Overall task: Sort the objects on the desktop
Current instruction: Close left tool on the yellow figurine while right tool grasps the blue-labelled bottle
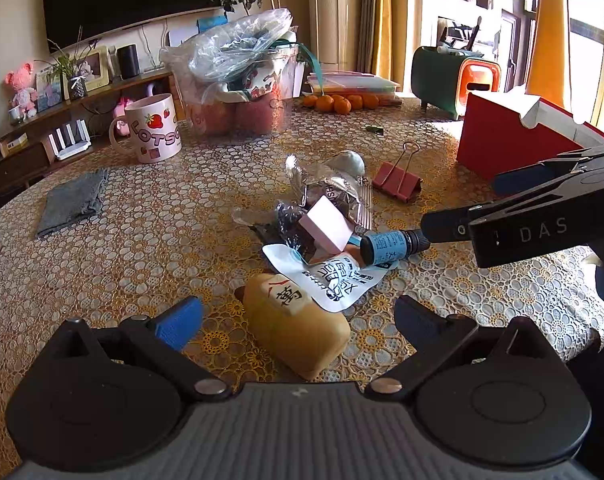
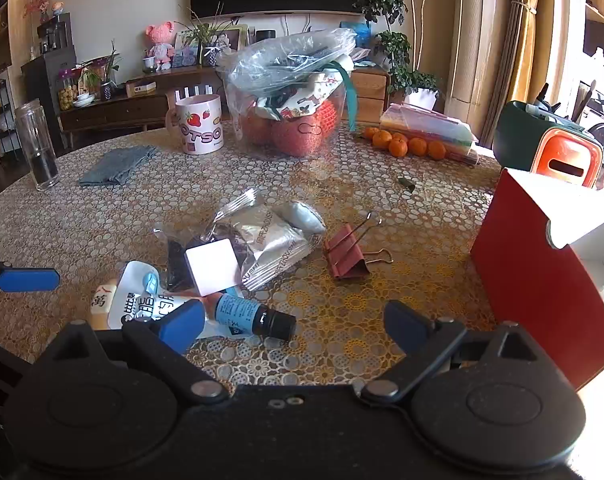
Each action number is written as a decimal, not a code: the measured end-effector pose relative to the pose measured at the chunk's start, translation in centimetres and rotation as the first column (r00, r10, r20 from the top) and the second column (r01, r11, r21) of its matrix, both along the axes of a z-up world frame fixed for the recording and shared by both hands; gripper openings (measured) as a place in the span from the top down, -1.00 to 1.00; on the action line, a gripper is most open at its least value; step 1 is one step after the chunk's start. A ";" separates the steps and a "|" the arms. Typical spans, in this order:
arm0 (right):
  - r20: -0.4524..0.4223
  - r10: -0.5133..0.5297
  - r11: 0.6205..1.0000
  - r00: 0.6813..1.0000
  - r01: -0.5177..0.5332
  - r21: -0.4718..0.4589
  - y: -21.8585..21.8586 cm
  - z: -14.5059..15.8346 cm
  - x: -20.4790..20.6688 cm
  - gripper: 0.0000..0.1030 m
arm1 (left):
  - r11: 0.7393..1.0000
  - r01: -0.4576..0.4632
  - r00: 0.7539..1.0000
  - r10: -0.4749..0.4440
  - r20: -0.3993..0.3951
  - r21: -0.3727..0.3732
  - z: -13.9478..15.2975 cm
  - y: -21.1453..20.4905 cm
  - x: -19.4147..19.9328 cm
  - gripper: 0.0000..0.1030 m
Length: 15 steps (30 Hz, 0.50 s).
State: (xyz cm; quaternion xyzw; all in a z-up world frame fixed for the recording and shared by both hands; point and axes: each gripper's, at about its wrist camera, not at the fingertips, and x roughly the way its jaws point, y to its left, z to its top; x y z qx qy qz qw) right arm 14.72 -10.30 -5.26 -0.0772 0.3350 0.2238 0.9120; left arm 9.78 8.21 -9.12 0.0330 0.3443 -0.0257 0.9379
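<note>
A heap of small things lies mid-table: a yellow mahjong-tile block [image 1: 298, 332], a white printed pouch [image 1: 334, 280], a pink cube [image 1: 328, 229], silver snack wrappers [image 1: 334, 192], and a small dark bottle with a blue label [image 1: 390, 246] lying on its side. A red binder clip [image 1: 398, 178] lies beyond. My left gripper [image 1: 298, 320] is open, its jaws either side of the yellow block. My right gripper [image 2: 294, 326] is open, the bottle [image 2: 254, 316] lying between its jaws; its fingertip [image 1: 442, 226] sits at the bottle's cap.
A red and white open box [image 2: 542, 280] stands at the right. Further back are a pink mug [image 1: 152, 128], a clear tub of fruit [image 1: 238, 88], oranges [image 1: 334, 102], a green and orange holder [image 1: 454, 76], a grey cloth [image 1: 72, 200] and a glass [image 2: 38, 144].
</note>
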 end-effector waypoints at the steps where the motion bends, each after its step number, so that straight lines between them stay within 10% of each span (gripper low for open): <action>1: -0.005 0.000 1.000 1.000 0.000 -0.001 0.3 -0.2 0.1 -0.87 | 1.000 0.001 1.000 -0.001 -0.002 0.002 -0.2 0.0 0.1 -0.99; 15: -0.066 -0.033 0.999 0.997 0.032 -0.015 3.5 -3.3 2.0 -0.77 | 0.998 -0.053 0.998 0.053 -0.017 0.027 -2.4 -0.6 1.4 -0.97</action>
